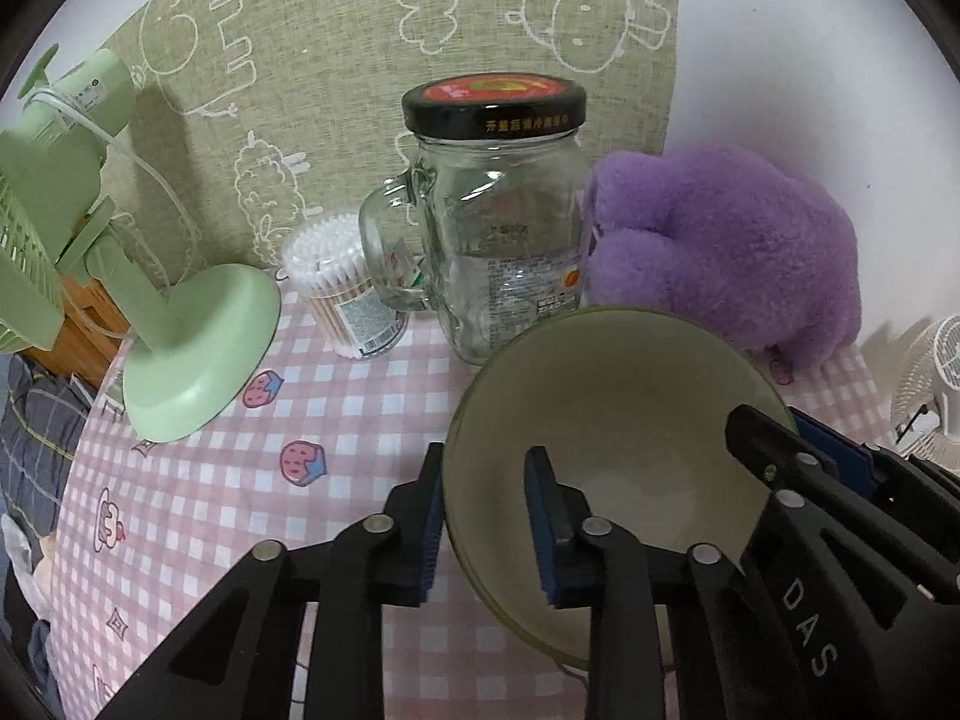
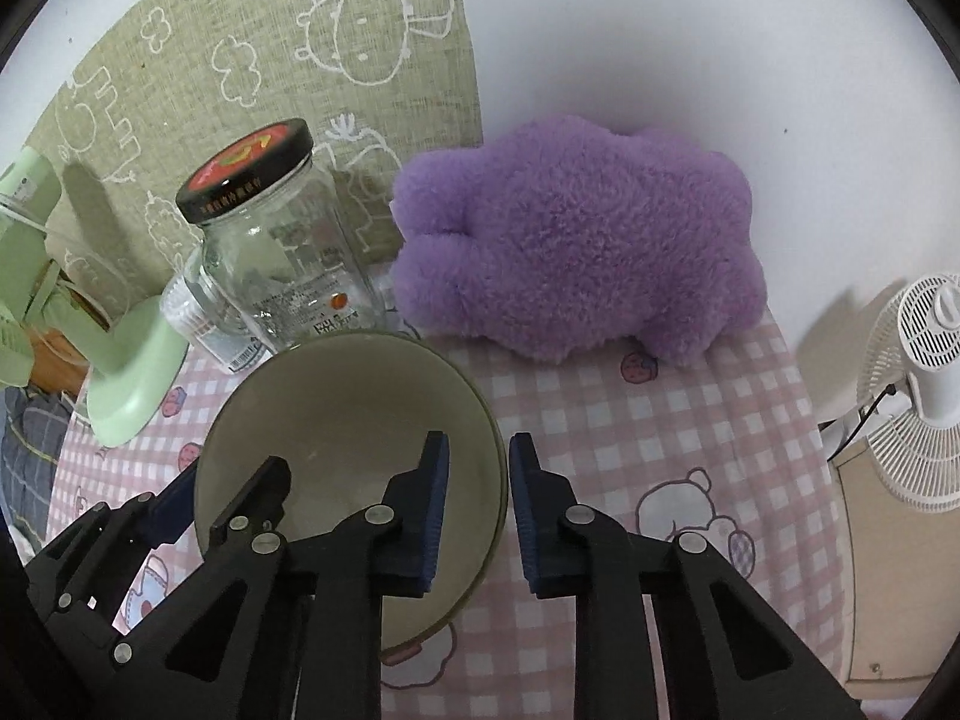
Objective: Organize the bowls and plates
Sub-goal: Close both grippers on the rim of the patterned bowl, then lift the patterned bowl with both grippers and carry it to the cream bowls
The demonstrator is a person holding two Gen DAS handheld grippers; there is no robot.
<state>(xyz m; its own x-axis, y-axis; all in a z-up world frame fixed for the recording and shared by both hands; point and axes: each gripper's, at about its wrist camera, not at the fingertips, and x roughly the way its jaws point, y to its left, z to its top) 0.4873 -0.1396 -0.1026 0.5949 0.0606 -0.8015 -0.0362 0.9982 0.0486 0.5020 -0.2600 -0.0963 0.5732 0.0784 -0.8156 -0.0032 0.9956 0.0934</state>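
Observation:
A green bowl with a pale inside [image 1: 618,420] sits on the pink checked tablecloth [image 1: 252,480]; it also shows in the right wrist view [image 2: 348,414]. My left gripper [image 1: 486,522] straddles the bowl's left rim, one finger outside and one inside, with a visible gap to the rim. My right gripper [image 2: 477,516] straddles the bowl's right rim the same way, jaws apart. Each gripper shows in the other's view, across the bowl. No plates are in view.
Behind the bowl stand a glass jar with a black lid [image 1: 510,228], a glass mug [image 1: 396,264] and a cotton swab tub [image 1: 336,288]. A green desk fan [image 1: 180,354] stands left, a purple plush toy [image 2: 576,246] at the back, a white fan [image 2: 924,384] right.

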